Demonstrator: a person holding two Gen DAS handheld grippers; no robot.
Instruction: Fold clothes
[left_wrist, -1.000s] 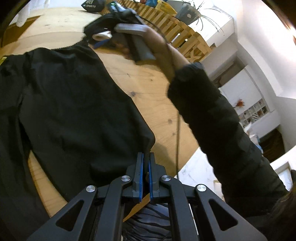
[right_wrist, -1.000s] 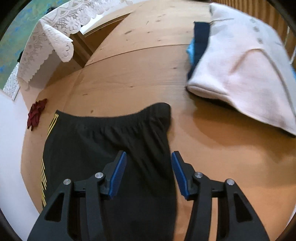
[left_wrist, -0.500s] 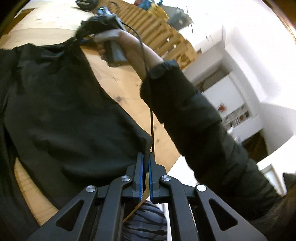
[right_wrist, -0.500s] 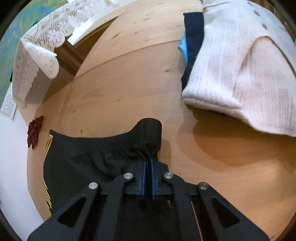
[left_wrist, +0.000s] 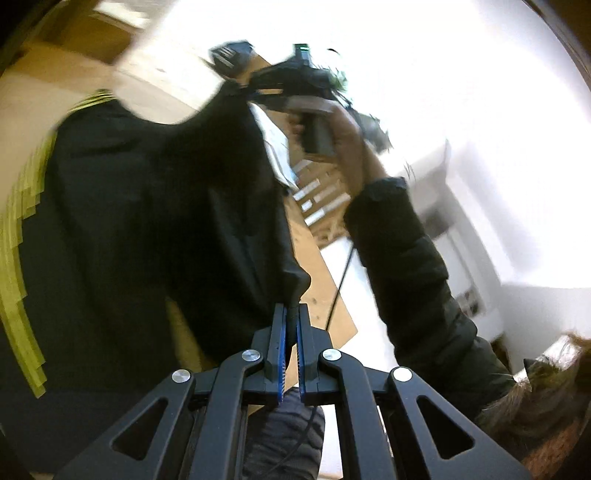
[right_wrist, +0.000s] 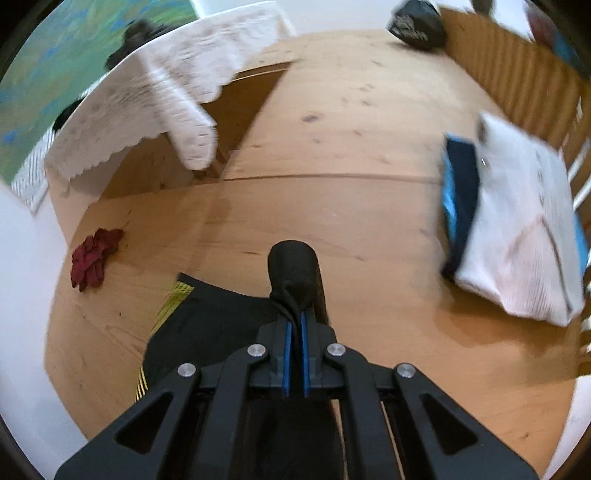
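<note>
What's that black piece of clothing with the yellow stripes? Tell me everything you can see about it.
The black garment looks like thin, smooth sportswear with yellow-green stripes down one side. It is lifted and hangs stretched between two claws: the left claw is shut on one edge, the right claw is shut on a bunched fold with a thicker rounded hem. Its lower part trails toward the wooden table, though the blur hides whether it touches. What type of garment it is stays unclear.
</note>
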